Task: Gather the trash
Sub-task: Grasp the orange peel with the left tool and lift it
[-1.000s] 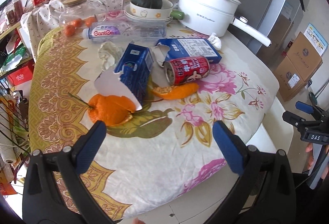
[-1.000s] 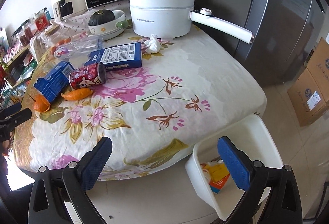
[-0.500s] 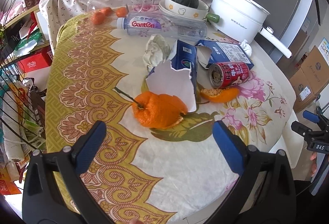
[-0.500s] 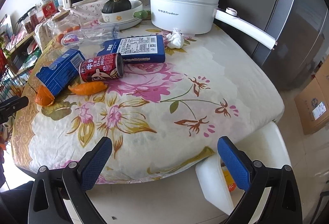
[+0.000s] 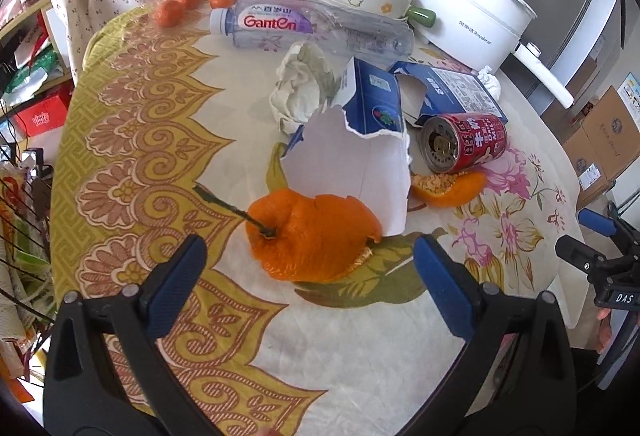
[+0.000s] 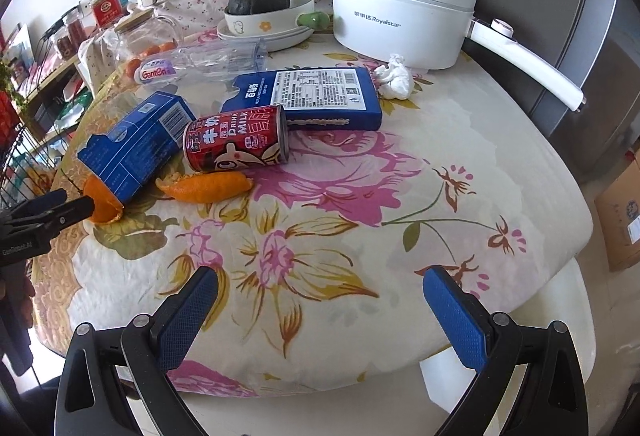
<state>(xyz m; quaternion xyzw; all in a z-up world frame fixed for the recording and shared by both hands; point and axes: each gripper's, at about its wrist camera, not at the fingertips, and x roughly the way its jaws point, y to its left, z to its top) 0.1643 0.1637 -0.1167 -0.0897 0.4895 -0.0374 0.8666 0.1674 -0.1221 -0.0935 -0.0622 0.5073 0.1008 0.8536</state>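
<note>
Left wrist view: left gripper wide apart, nothing held, hanging just near of big orange peel on flowered tablecloth. Torn blue box leaning over far side of peel. Red can on its side to the right, small peel piece just near of it. Crumpled tissue and clear bottle farther off.

Right wrist view: right gripper wide apart too, empty, over near edge of cloth. White bin low at right.

orange peel | beside torn blue box; red can on its side
</note>
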